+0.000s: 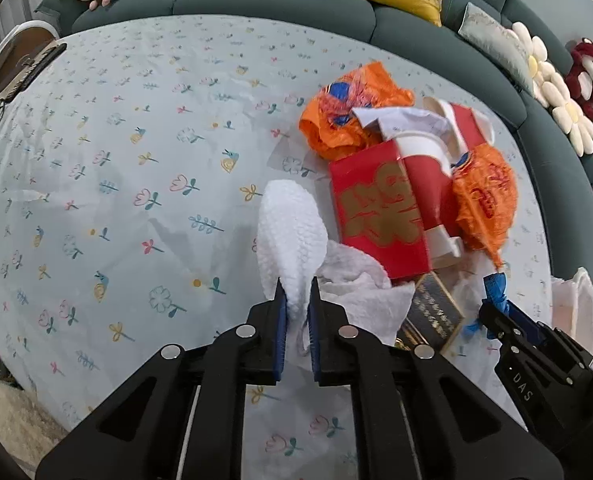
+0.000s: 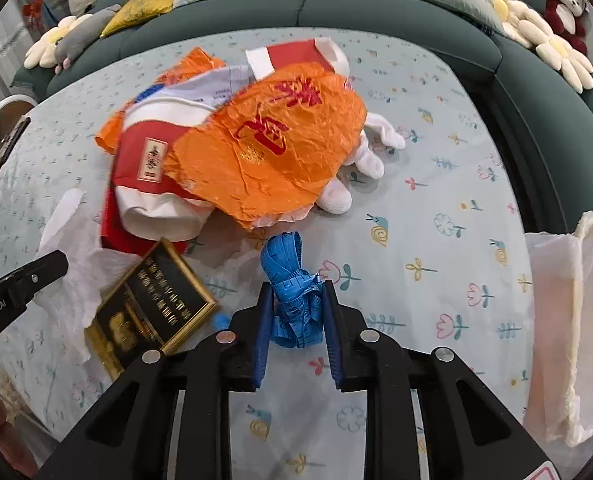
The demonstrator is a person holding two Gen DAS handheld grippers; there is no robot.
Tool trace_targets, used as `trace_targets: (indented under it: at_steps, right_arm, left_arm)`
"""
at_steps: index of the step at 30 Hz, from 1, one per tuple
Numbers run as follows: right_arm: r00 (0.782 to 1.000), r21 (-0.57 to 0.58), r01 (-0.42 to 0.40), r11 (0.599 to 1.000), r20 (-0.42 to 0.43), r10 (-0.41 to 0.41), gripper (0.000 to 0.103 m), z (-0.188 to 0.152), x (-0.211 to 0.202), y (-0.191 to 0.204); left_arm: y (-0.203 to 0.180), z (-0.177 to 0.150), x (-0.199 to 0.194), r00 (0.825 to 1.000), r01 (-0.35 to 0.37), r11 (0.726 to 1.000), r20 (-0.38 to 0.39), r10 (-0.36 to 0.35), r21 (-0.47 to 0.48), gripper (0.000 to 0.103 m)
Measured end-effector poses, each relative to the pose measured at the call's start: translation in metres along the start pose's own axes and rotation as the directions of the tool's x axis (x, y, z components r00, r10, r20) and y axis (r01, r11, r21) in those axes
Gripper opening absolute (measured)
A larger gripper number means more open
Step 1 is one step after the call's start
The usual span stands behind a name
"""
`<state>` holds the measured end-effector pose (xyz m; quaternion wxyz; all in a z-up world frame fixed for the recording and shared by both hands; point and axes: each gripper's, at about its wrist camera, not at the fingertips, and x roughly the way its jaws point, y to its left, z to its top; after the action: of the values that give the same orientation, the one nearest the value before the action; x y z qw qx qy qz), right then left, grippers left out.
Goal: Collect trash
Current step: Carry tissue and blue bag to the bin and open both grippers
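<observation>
The left hand-held gripper (image 1: 296,300) is clenched on a white textured paper towel (image 1: 290,232) that stands up from the bench (image 1: 116,160), covered in a pale blue flower-print cloth. The right hand-held gripper (image 2: 298,300) grasps a crumpled blue measuring tape (image 2: 292,280) just beside the litter heap: orange crinkled wrappers (image 2: 272,140), a red-and-gold carton (image 1: 380,216), and a black gold-edged box (image 2: 156,304).

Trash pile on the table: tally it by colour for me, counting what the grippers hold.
Orange wrappers: 2
Red box and red cups: 3
White tissues: 2
Blue tape: 1
Black box: 1
Total: 9
</observation>
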<state>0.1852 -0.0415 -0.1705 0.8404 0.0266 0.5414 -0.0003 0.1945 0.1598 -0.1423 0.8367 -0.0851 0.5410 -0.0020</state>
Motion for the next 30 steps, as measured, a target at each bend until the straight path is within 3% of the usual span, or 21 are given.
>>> trace_targets:
  at_steps: [7, 16, 30]
  right_arm:
    - [0.998, 0.028, -0.017, 0.999, 0.059, 0.016, 0.022, -0.006, -0.04, -0.007]
    - [0.984, 0.07, -0.018, 0.997, 0.177, 0.006, 0.022, -0.013, -0.112, -0.034]
    - [0.948, 0.181, 0.035, 0.983, 0.305, -0.09, 0.022, -0.046, -0.187, -0.126]
  left_arm:
    - [-0.015, -0.002, -0.043, 0.997, 0.032, 0.999, 0.064, -0.032, 0.014, 0.006]
    - [-0.071, -0.007, -0.109, 0.98, 0.09, 0.989, 0.165, -0.109, 0.12, 0.006]
    - [-0.181, -0.046, -0.162, 0.953, 0.155, 0.93, 0.199, -0.229, 0.333, 0.006]
